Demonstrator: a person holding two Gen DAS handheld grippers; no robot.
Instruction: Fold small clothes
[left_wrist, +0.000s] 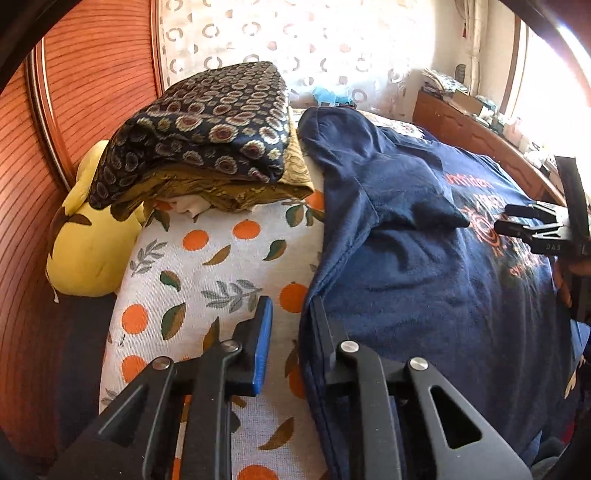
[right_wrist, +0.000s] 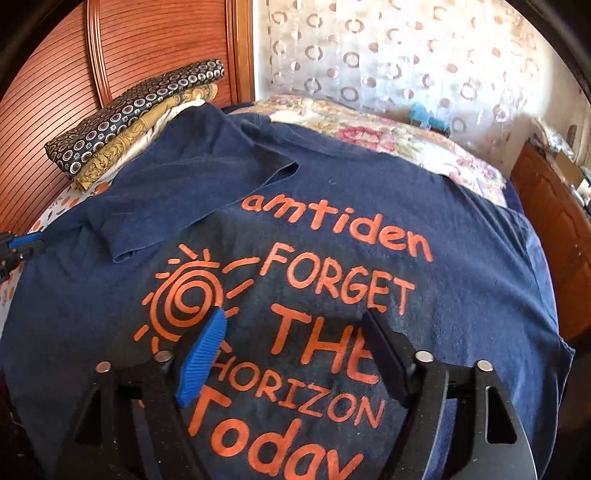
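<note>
**Navy T-shirt spread print-up on the bed, one sleeve folded in**

A navy T-shirt (right_wrist: 332, 206) is seen lying flat on a bed, print side up, with orange lettering and a spiral sun motif (right_wrist: 188, 291). Its long axis runs from near to far in the right wrist view: the collar end is pointed away toward the far curtained wall, and the hem end lies near the camera. The left sleeve (right_wrist: 184, 192) has been folded inward across the chest, so that its cuff reaches the upper left of the print.

The left gripper (left_wrist: 291, 328) is placed at the shirt's left edge, over an orange-and-leaf patterned sheet (left_wrist: 207, 266). Its jaws are nearly closed with the shirt's side edge between them; a firm pinch on the cloth cannot be told for certain. The right gripper (right_wrist: 295, 336) is held above the print with its jaws spread wide and nothing between them; the cloth is released.

A stack of folded fabrics (left_wrist: 207, 140) is seen at the far left, beside a yellow plush toy (left_wrist: 85, 251) and a wooden headboard (right_wrist: 55, 92). A floral cover (right_wrist: 388, 136) lies beyond the shirt's collar end.
</note>
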